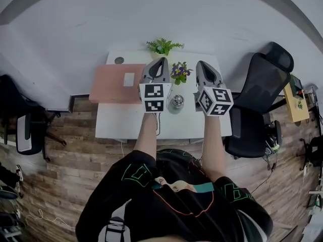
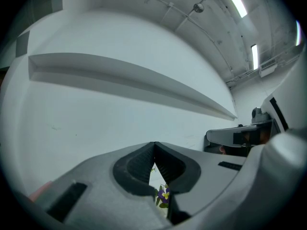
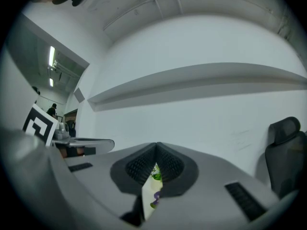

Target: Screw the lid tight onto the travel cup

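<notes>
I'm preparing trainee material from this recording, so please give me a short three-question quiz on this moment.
1. Multiple choice: in the head view, where does the travel cup stand on the white desk?
A. left of both grippers
B. between the two grippers
C. right of both grippers
2. True or false: the right gripper is clamped on the travel cup.
3. Fill in: the jaws of the left gripper are ___, with nothing between them.

Key: 1 B; 2 false, since its jaws are together and empty; 3 shut.
</notes>
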{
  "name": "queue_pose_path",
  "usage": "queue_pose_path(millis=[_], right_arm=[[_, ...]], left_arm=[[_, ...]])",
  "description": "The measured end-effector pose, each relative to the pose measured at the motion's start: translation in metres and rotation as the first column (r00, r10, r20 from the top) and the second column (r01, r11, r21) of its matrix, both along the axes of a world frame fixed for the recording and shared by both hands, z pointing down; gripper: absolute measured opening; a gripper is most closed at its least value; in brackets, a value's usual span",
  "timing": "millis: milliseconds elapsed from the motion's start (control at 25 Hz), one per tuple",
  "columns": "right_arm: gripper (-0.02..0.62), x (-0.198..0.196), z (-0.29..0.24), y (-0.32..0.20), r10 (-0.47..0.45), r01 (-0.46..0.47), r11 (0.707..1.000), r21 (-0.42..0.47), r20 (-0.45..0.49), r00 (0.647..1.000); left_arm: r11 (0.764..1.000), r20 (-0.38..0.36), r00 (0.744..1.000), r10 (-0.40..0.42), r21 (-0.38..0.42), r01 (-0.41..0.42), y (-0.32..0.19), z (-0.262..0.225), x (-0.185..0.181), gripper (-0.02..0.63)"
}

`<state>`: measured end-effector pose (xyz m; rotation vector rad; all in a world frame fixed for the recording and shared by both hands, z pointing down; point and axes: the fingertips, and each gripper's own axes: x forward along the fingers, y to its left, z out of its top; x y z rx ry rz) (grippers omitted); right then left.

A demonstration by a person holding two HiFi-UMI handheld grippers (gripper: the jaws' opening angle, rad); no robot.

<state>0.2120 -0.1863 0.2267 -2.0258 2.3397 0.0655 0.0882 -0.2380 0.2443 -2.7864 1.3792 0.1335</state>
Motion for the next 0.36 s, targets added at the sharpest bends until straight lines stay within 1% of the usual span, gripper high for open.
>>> queue_pose_path(millis=[360], right_arm=[[0.005,0.008,0.003,0.005,0.008,-0.008,1.000,0.004,-0.020,1.000]], left_arm=[[1.000,-0.006,1.000,0.016,0.012,-0.016,0.000,-0.001,0.012,0.005]])
